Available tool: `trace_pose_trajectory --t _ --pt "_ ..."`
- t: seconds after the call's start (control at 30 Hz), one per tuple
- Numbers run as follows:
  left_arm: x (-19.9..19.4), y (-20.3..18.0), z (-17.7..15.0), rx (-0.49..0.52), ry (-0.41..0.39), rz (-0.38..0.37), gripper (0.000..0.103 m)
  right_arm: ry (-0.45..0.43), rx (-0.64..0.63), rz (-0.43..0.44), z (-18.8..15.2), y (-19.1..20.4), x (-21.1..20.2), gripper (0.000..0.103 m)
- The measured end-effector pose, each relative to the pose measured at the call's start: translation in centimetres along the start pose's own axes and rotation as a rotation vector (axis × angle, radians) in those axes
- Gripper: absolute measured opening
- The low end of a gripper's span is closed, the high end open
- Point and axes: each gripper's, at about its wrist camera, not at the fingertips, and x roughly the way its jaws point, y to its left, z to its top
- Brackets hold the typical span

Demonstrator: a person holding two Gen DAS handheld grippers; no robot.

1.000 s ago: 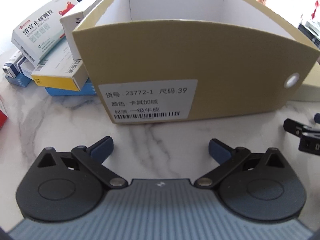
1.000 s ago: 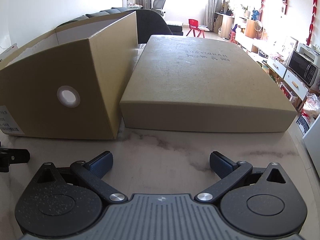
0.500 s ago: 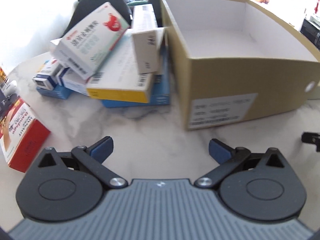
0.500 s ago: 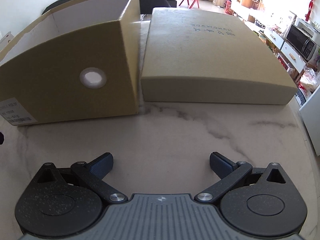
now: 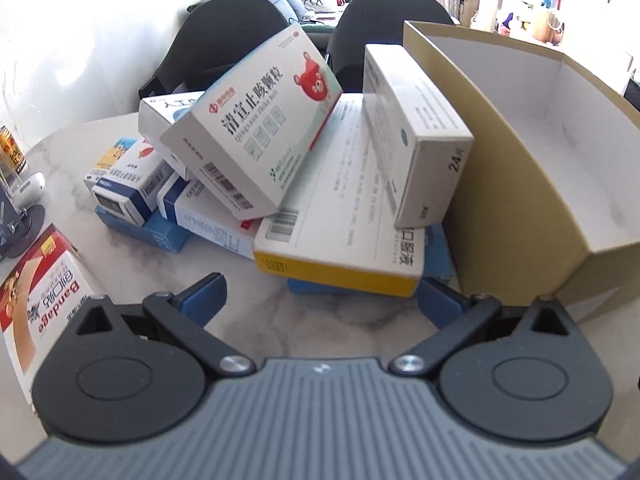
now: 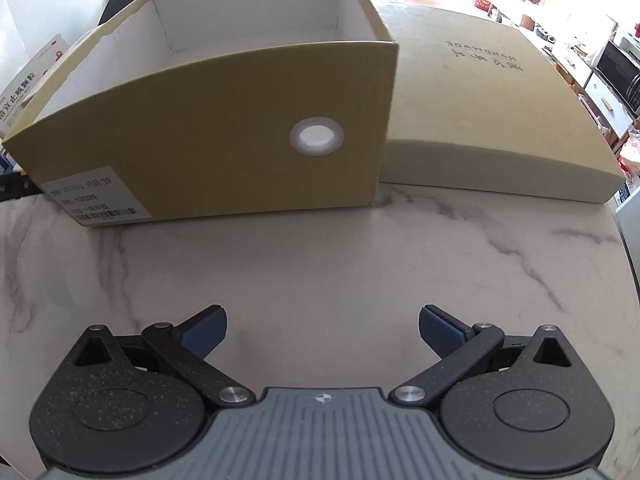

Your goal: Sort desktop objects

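Observation:
A heap of medicine boxes lies on the marble table in the left wrist view: a white box with a red bear (image 5: 256, 136) on top, a grey-white box marked 24 (image 5: 416, 136) leaning beside it, and a flat yellow-edged box (image 5: 344, 216) beneath. My left gripper (image 5: 322, 300) is open, just short of the yellow-edged box, holding nothing. An open tan shoebox (image 5: 520, 168) stands right of the heap, and its inside looks bare. The right wrist view faces the shoebox's (image 6: 224, 136) end wall. My right gripper (image 6: 322, 330) is open above bare marble.
A red and white bandage box (image 5: 40, 304) lies at the left by my left gripper. Small blue and white boxes (image 5: 128, 184) sit at the heap's left. The shoebox lid (image 6: 492, 120) lies flat right of the shoebox. Dark chairs (image 5: 224, 48) stand behind the table.
The left gripper has swung left, from facing the shoebox's label to facing the heap of medicine boxes, and is closer to it. The right gripper has risen and turned left toward the shoebox.

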Motion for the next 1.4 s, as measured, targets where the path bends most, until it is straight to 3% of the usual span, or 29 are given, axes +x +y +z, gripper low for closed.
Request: trace_pose_trajectory --t 0.47,0.67,0.93,1.0,1.4 --pt "0.8 0.6 0.9 0.026 0.022 -0.103 0.103 0.001 -0.028 0.044 0.0 2.5 -1.2 0.103" --pt "0.8 1.5 1.2 -0.029 0.006 -0.165 0.103 0.021 -0.055 0.051 -0.4 3.5 -1.1 0.103" --pt "2.5 0.3 1.6 0.064 0.027 -0.14 0.103 0.03 -0.112 0.08 -0.5 4.9 -1.0 0.103" --pt "2.6 0.0 1.5 0.072 0.039 -0.143 0.098 0.036 -0.119 0.093 -0.3 5.1 -1.1 0.103" --pt "1.6 -0.1 1.2 0.072 0.107 -0.134 0.096 0.067 -0.033 0.145 1.0 4.3 -1.7 0.103"
